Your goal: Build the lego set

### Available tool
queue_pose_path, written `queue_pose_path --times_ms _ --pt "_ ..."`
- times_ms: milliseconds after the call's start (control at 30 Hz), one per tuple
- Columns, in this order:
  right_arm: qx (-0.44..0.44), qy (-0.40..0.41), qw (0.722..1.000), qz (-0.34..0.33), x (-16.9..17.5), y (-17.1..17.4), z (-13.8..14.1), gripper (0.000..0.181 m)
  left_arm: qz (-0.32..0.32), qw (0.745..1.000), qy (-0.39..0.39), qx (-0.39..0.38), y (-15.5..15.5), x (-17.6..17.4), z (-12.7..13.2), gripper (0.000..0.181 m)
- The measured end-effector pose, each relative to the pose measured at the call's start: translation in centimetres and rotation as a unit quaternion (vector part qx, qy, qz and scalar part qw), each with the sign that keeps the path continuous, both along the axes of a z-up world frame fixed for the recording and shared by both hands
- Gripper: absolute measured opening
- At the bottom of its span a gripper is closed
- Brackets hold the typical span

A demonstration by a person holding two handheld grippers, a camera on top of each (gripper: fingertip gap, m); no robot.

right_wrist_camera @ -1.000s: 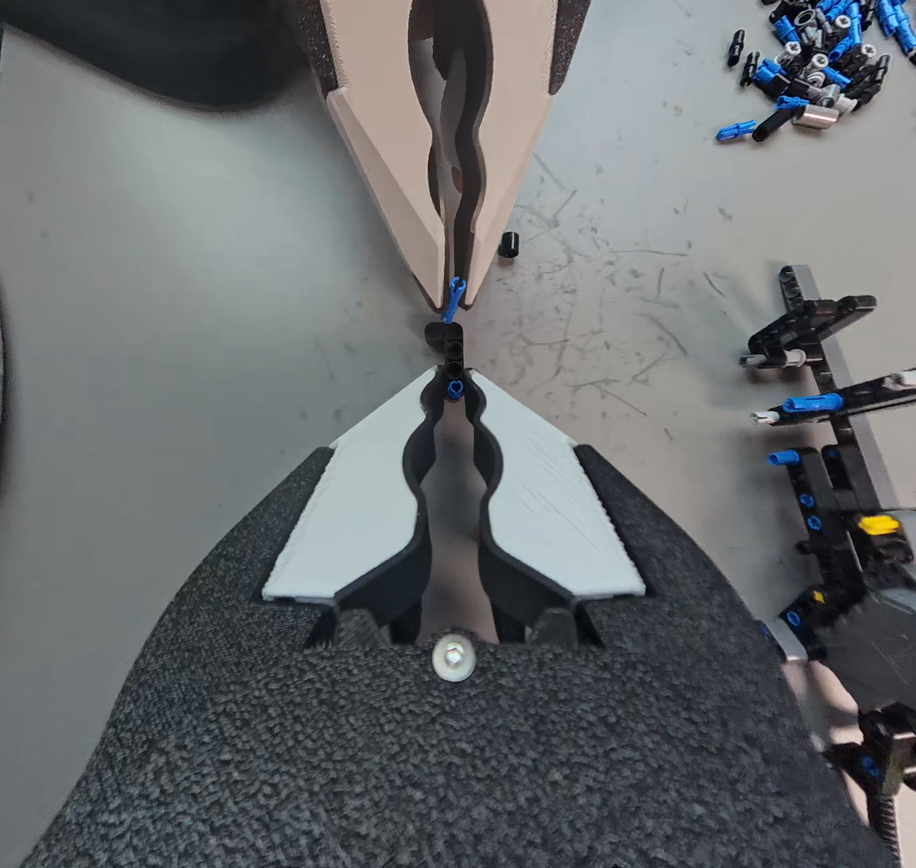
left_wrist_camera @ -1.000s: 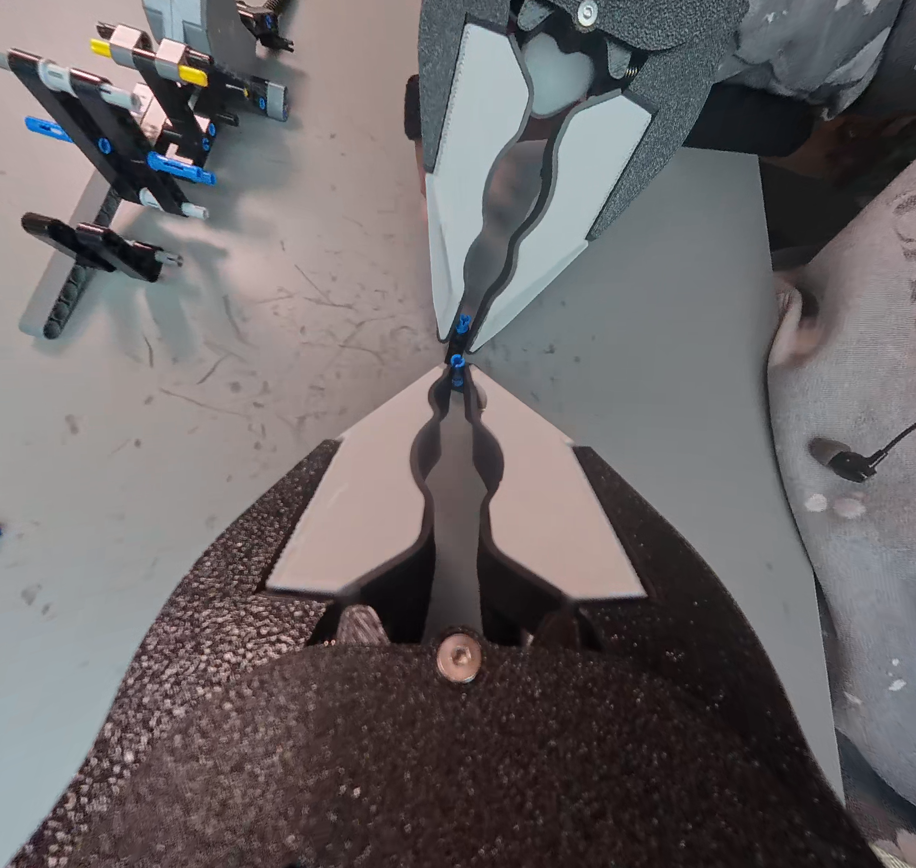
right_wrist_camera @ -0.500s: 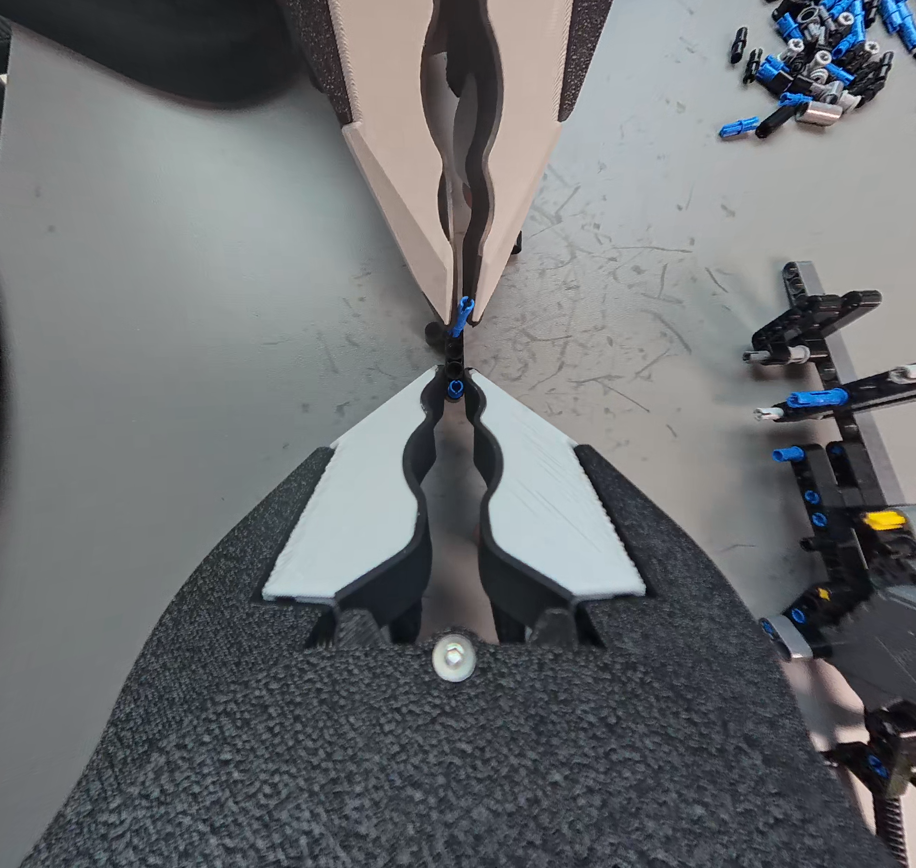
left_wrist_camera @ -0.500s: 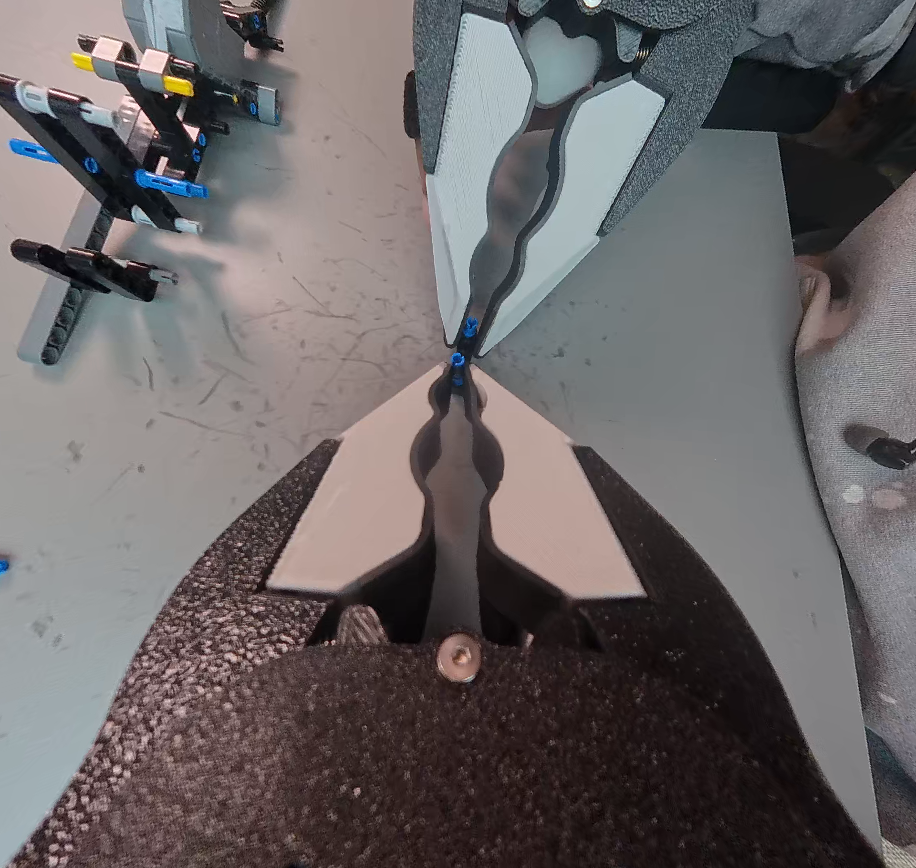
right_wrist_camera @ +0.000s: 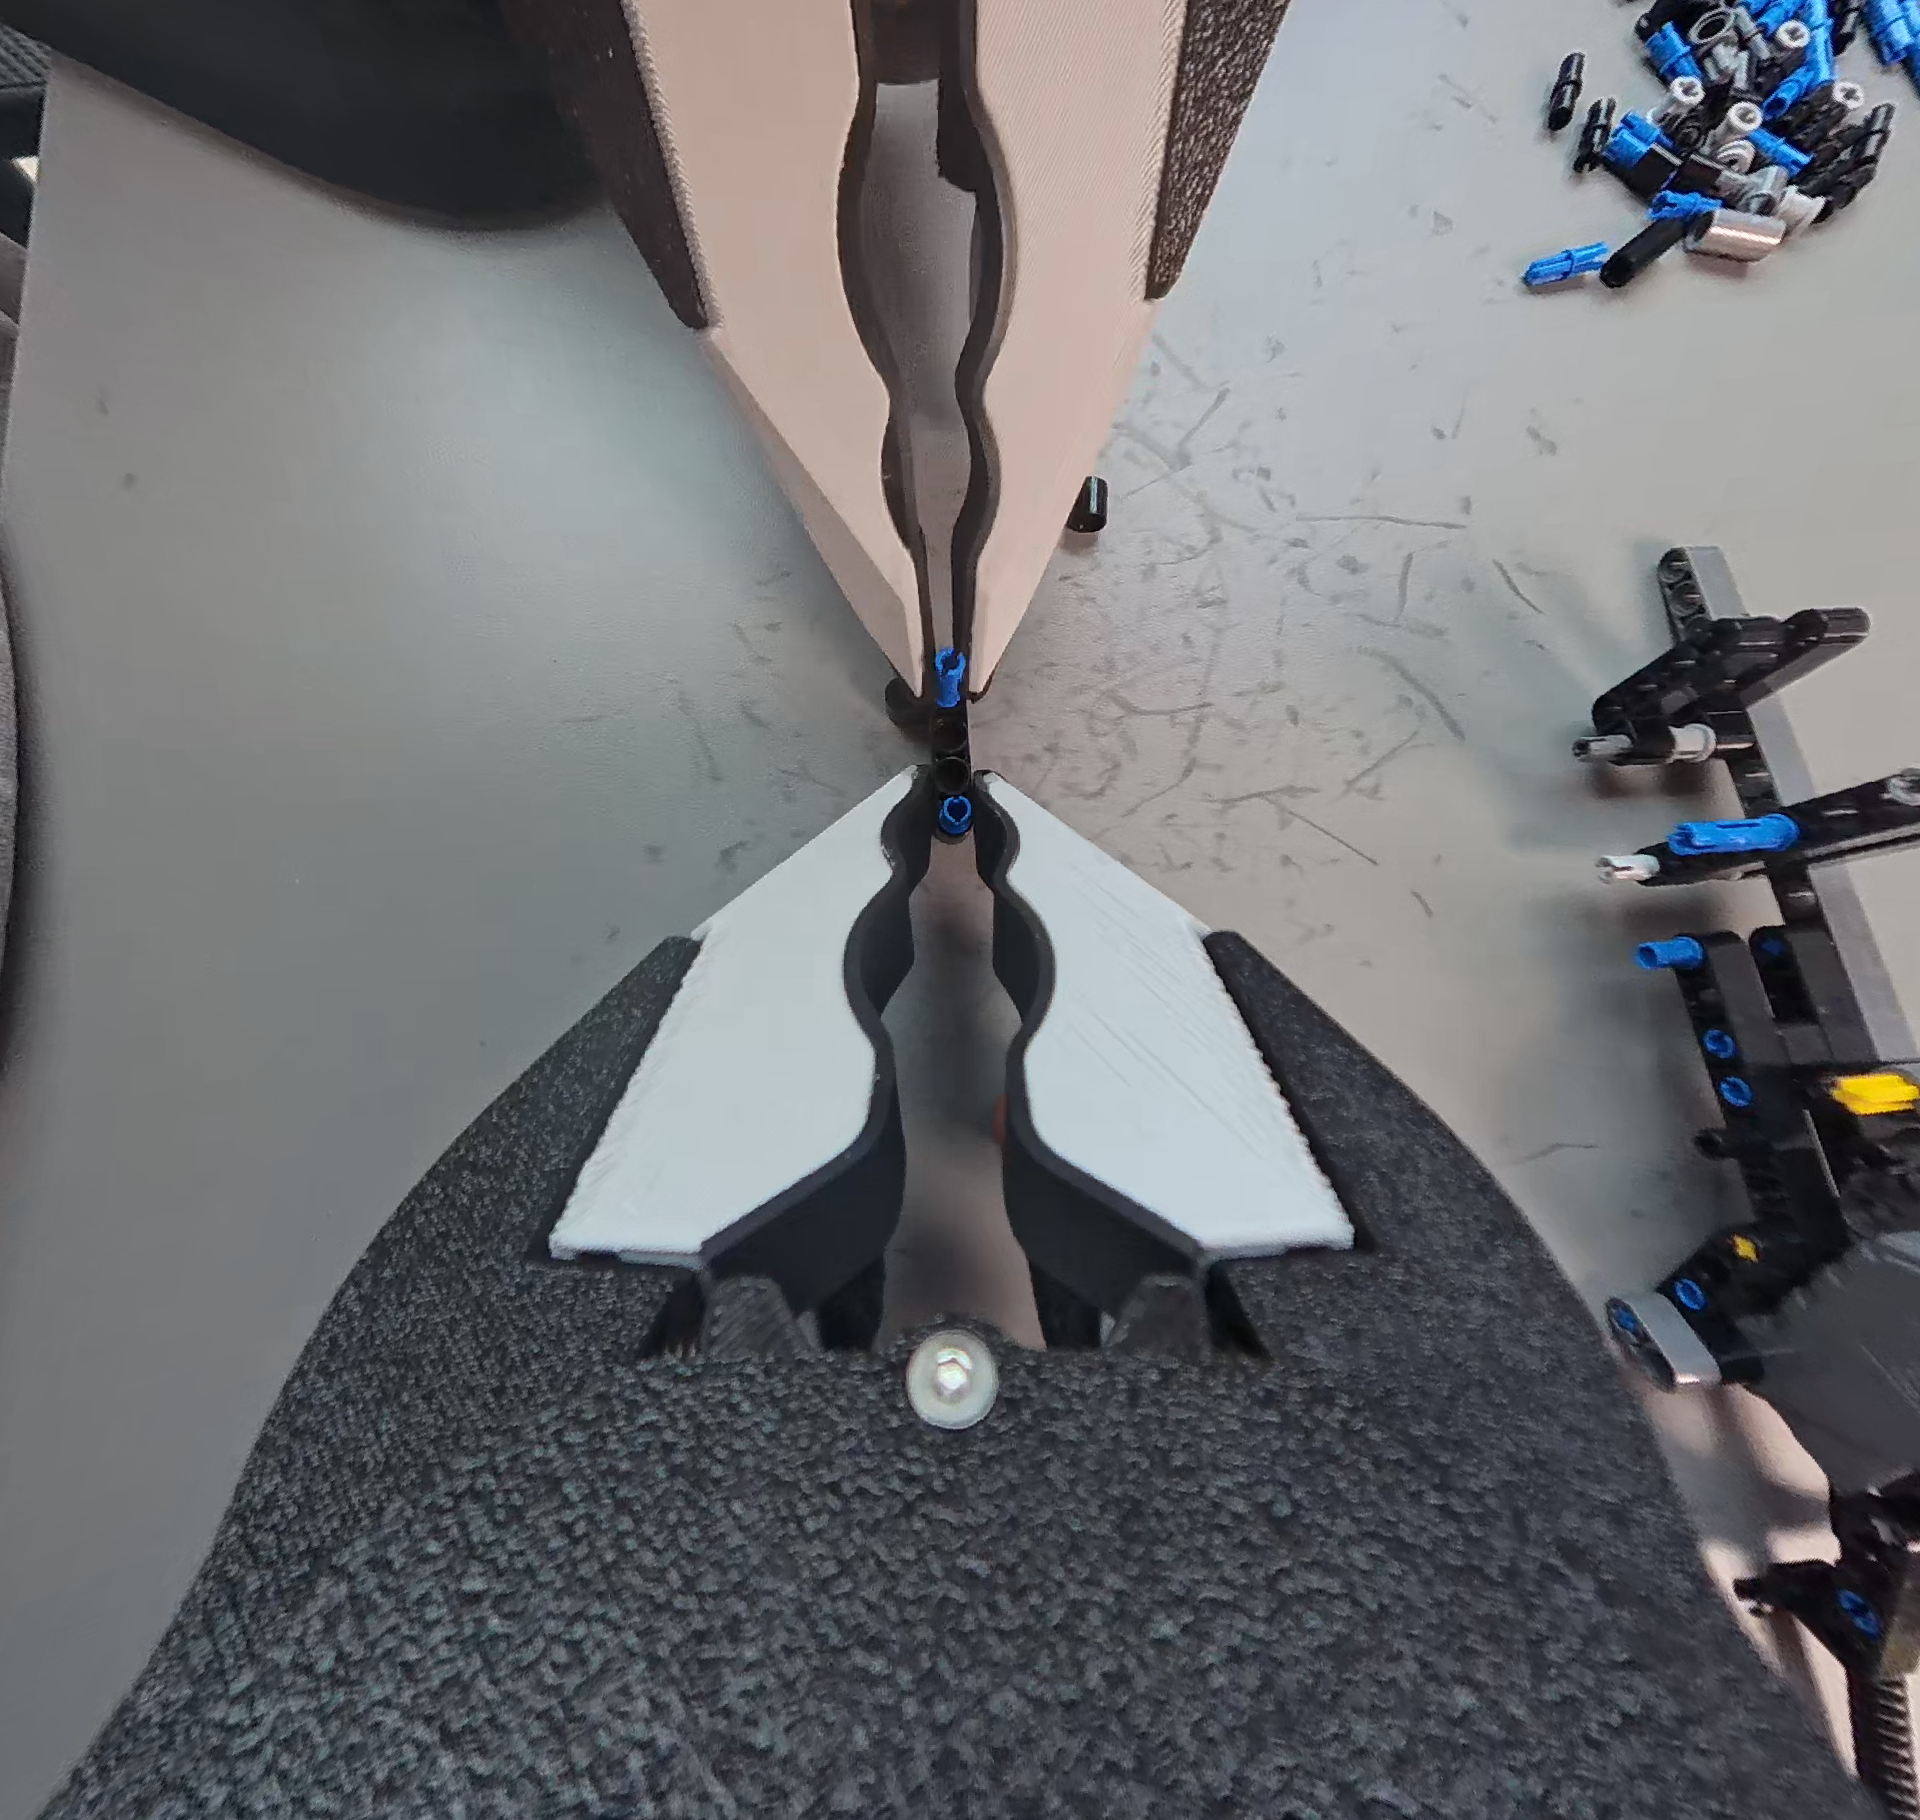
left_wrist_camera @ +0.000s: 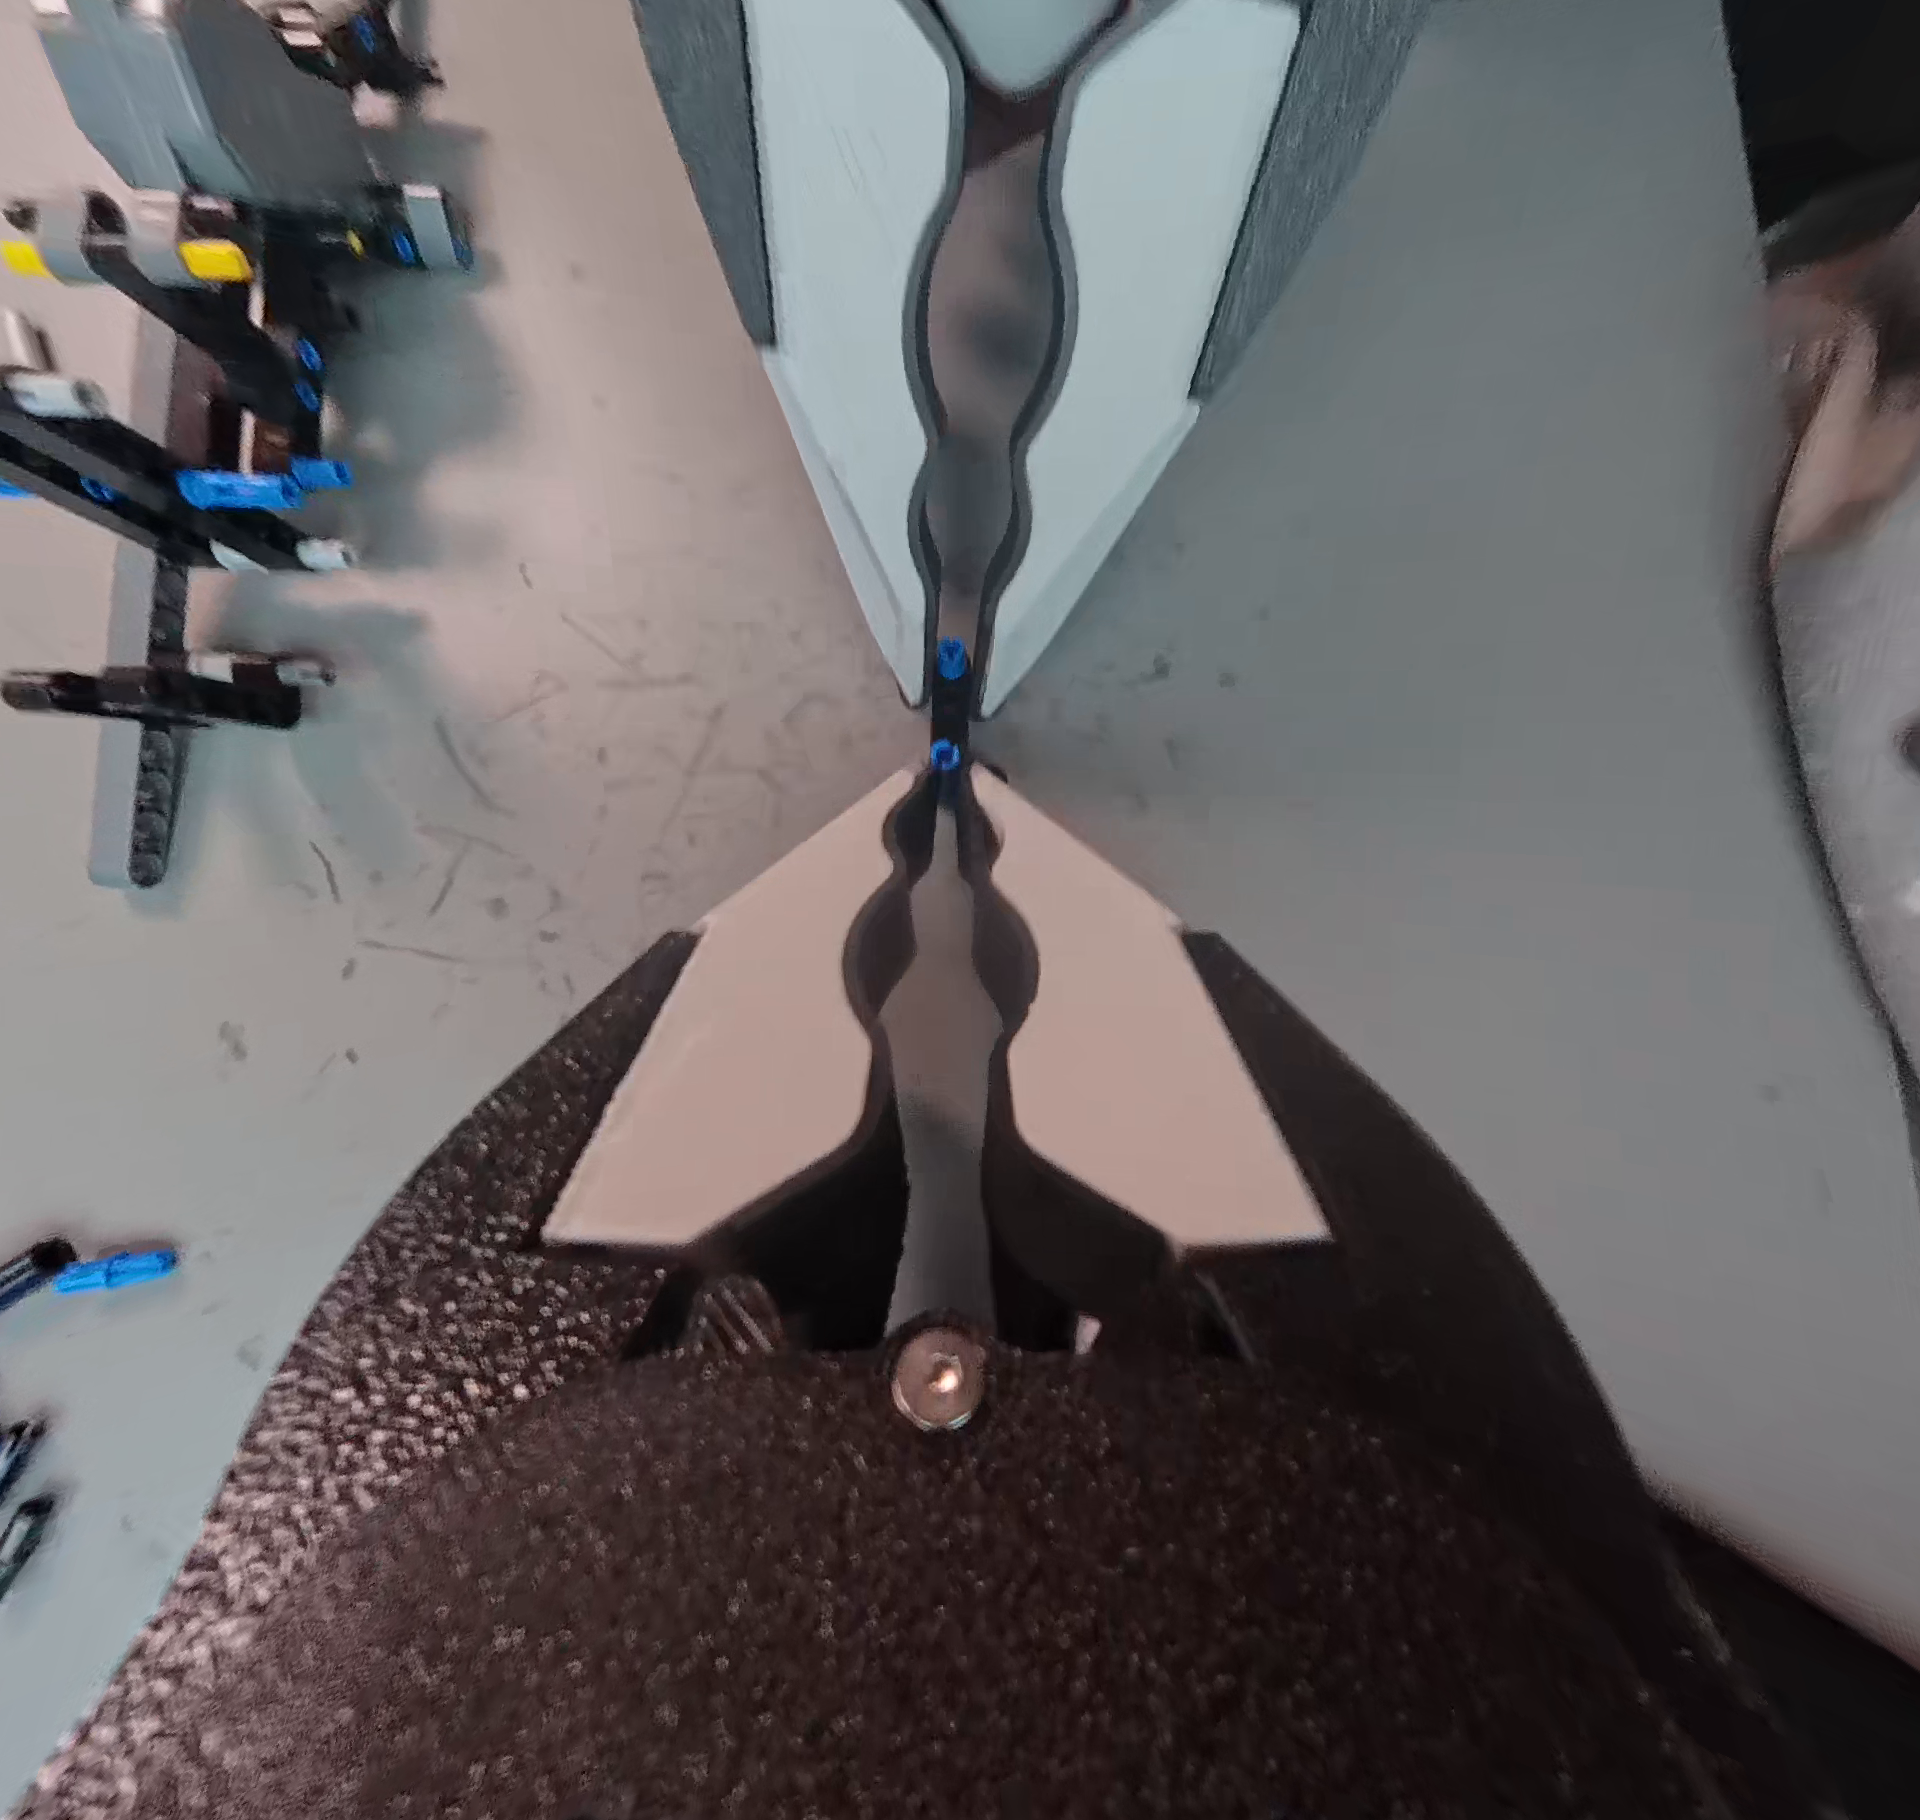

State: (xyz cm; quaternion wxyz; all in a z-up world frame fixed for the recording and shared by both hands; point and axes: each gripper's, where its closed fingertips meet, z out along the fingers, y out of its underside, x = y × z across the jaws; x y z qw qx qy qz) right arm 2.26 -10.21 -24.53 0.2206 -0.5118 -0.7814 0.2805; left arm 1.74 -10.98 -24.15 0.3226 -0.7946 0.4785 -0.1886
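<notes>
My left gripper (left_wrist_camera: 943,783), with tan pads, is shut on a small blue pin (left_wrist_camera: 943,754). My right gripper (right_wrist_camera: 951,783), with white pads, is shut on a short black beam (right_wrist_camera: 949,742) that has another blue pin (right_wrist_camera: 952,812) in its near hole. The two grippers meet tip to tip above the grey table (right_wrist_camera: 416,627). The left gripper (right_wrist_camera: 948,674) holds its pin (right_wrist_camera: 947,674) against the beam's far end. In the left wrist view the right gripper (left_wrist_camera: 951,700) comes down from the top with the beam (left_wrist_camera: 951,705).
A partly built black, grey and yellow model (left_wrist_camera: 208,316) lies on the table; it also shows at the right of the right wrist view (right_wrist_camera: 1787,939). A pile of loose blue and black pins (right_wrist_camera: 1766,56) lies at the far right. A loose black piece (right_wrist_camera: 1089,503) and a person's clothing (left_wrist_camera: 1849,939) are close by. The grippers are tip to tip, or close to it.
The two grippers have closed the gap between them. The left gripper's blue pin, tilted and apart from the beam before, now stands straight against the beam's end.
</notes>
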Motion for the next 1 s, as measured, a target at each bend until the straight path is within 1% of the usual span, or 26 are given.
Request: queue_pose_path --times_ms 100,200,333,433,467,500,600,667,733,1000 --pt "0.002 0.001 1.000 0.000 0.0 0.0 0.0 0.007 -0.002 1.000 0.005 -0.001 0.0 -0.1 -0.1 0.006" --pt "-0.001 0.001 1.000 0.000 0.0 0.0 0.0 0.007 -0.003 0.999 0.000 -0.032 -0.1 -0.1 -0.1 0.006" --pt "0.000 0.000 1.000 0.000 0.0 0.0 0.0 0.007 -0.001 0.999 0.020 -0.046 -0.1 0.0 -0.1 0.007" --pt "0.000 0.003 1.000 -0.001 0.0 0.0 0.0 0.007 0.016 0.997 0.010 -0.075 -0.1 0.0 0.0 0.008" --pt "0.002 0.004 1.000 -0.003 0.0 0.1 0.0 0.007 0.019 0.997 0.002 -0.080 -0.2 0.0 0.1 0.014" --pt "0.003 0.006 1.000 -0.004 0.1 0.1 0.0 0.007 0.023 0.996 -0.009 -0.082 -0.1 0.0 0.2 0.015" --pt "0.003 0.007 1.000 -0.005 0.2 0.2 0.0 0.007 0.045 0.996 -0.050 -0.058 0.3 0.0 1.2 0.020" --pt "0.002 0.007 1.000 -0.003 0.1 0.2 0.0 0.007 0.054 0.996 -0.060 -0.040 0.5 0.1 1.5 0.014" --pt "0.001 0.006 1.000 -0.002 0.1 0.2 0.0 0.007 0.050 0.997 -0.050 -0.037 0.3 0.4 1.1 0.009" --pt "0.002 0.005 1.000 -0.003 0.1 0.2 0.0 0.007 0.026 0.999 -0.002 -0.024 0.3 0.3 0.6 0.007"
